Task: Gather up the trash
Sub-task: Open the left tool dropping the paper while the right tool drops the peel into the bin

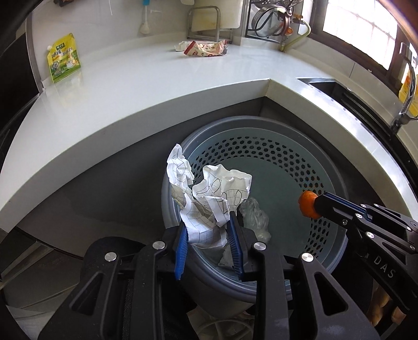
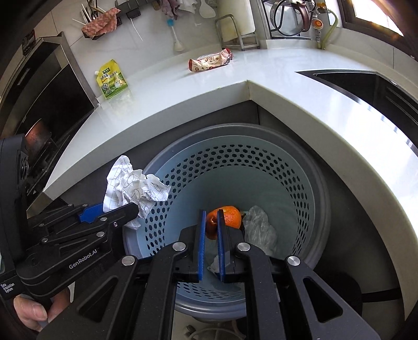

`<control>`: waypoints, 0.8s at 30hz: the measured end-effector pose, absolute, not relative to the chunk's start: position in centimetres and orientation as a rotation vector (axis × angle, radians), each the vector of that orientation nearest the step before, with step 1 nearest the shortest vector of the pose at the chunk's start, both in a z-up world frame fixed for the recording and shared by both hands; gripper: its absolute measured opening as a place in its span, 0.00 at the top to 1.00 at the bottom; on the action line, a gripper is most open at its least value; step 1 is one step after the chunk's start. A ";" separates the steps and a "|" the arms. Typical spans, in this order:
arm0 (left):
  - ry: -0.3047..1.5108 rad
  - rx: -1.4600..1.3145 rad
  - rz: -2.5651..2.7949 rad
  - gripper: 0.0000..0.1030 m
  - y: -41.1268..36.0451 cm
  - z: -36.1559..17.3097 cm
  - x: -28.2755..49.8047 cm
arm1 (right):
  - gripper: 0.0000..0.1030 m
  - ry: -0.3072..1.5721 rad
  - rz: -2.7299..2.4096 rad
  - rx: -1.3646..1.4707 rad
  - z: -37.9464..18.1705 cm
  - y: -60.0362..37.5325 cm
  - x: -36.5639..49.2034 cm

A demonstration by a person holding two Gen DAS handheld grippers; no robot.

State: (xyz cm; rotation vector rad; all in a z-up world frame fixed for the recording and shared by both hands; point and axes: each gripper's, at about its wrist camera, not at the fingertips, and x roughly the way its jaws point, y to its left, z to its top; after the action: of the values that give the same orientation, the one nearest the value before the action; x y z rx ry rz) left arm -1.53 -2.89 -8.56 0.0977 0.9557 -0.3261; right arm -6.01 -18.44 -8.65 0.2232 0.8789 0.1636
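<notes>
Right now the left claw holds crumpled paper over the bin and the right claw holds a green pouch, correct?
Not quite. The right claw grips an orange peel, per the right wrist view. The left claw does hold the crumpled paper over the bin.

1. A home kitchen: white corner countertop (image 1: 156, 86) wraps ahead of the claws.
2. Sink (image 2: 365, 89) and faucet (image 1: 407, 86) sit right.
3. Kettle (image 2: 292, 18) and utensil rack (image 2: 99, 23) stand beyond.
</notes>
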 end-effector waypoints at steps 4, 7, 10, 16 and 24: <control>0.968 0.084 -0.321 0.72 -2.4 -8.9 -1.2 | 0.92 0.888 0.172 0.225 -9.1 -18.3 -5.4; 0.970 0.080 -0.317 0.71 -2.2 -9.0 -1.2 | 0.92 0.890 0.176 0.225 -9.3 -18.1 -5.2; 0.973 0.077 -0.314 0.70 -2.0 -9.1 -1.2 | 0.92 0.895 0.178 0.226 -9.6 -18.1 -5.0; 0.974 0.062 -0.304 0.60 -1.9 -9.1 -1.0 | 0.92 0.892 0.172 0.244 -9.6 -18.6 -5.0; 0.968 0.053 -0.285 0.43 -1.3 -9.0 -1.1 | 0.70 0.843 0.168 0.263 -8.7 -19.2 -5.7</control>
State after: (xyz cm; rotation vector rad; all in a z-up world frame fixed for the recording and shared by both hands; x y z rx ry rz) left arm -1.13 -1.34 -9.02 0.0527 0.9678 -0.2850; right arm -5.75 -19.16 -8.70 0.2633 0.8434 0.1679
